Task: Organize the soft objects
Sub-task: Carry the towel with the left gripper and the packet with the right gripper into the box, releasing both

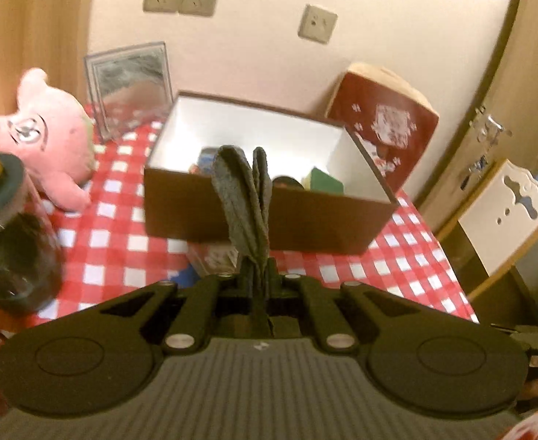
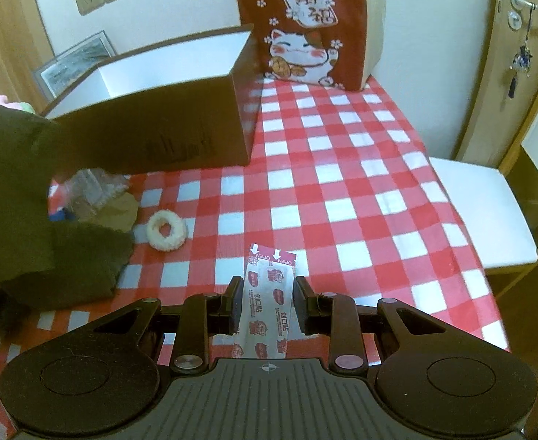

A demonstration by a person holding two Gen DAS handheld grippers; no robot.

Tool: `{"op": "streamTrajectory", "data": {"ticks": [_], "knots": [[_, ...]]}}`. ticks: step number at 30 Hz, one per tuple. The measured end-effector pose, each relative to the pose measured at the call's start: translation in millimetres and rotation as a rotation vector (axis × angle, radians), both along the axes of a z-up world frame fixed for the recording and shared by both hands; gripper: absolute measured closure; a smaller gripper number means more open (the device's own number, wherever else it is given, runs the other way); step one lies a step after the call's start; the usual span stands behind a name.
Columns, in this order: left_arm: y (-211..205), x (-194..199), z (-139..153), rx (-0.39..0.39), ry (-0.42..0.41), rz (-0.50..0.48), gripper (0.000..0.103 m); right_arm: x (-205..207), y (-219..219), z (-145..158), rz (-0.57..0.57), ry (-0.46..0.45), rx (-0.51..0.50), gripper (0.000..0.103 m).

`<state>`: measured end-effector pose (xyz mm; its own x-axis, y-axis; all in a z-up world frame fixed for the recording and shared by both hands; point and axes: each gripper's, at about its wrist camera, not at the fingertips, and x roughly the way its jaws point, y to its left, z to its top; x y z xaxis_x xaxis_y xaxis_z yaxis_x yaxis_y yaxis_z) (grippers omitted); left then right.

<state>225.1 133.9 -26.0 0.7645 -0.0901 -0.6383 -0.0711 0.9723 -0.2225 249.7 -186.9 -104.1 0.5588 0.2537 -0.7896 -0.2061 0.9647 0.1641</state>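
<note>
My left gripper (image 1: pixel 257 275) is shut on a folded grey cloth (image 1: pixel 245 201) and holds it up in front of the brown box (image 1: pixel 269 220), whose white inside holds a few small items. In the right wrist view the same grey cloth (image 2: pixel 48 256) hangs at the left. My right gripper (image 2: pixel 265 295) is open, its fingers on either side of a flat bandage packet (image 2: pixel 267 304) lying on the checkered tablecloth (image 2: pixel 342 183). A white fluffy scrunchie (image 2: pixel 167 230) lies left of the packet. A pink plush toy (image 1: pixel 45 139) sits left of the box.
A red lucky-cat cushion (image 2: pixel 305 25) leans on the wall behind the box. A picture frame (image 1: pixel 129 88) stands at the back left. A dark jar with a lid (image 1: pixel 8 238) is near left. Clear wrapping (image 2: pixel 93 190) lies by the box. A white chair (image 2: pixel 482 209) stands at the right.
</note>
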Motion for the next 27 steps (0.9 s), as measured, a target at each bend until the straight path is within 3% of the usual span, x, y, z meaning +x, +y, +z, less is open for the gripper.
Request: {"op": "streamTrajectory", "data": {"ticks": [12,27], "knots": [[7.4,9.7,32.8,0.056,-0.04,0.04,0.099,24.1,-1.5,42.3,0.067,-0.086,0.033,0.073],[4.8,76.7,81.2,0.062,-0.151,0.016,0.099,91.1,59.9,106.2,0.182,-0.24,0.128,0.073]]}}
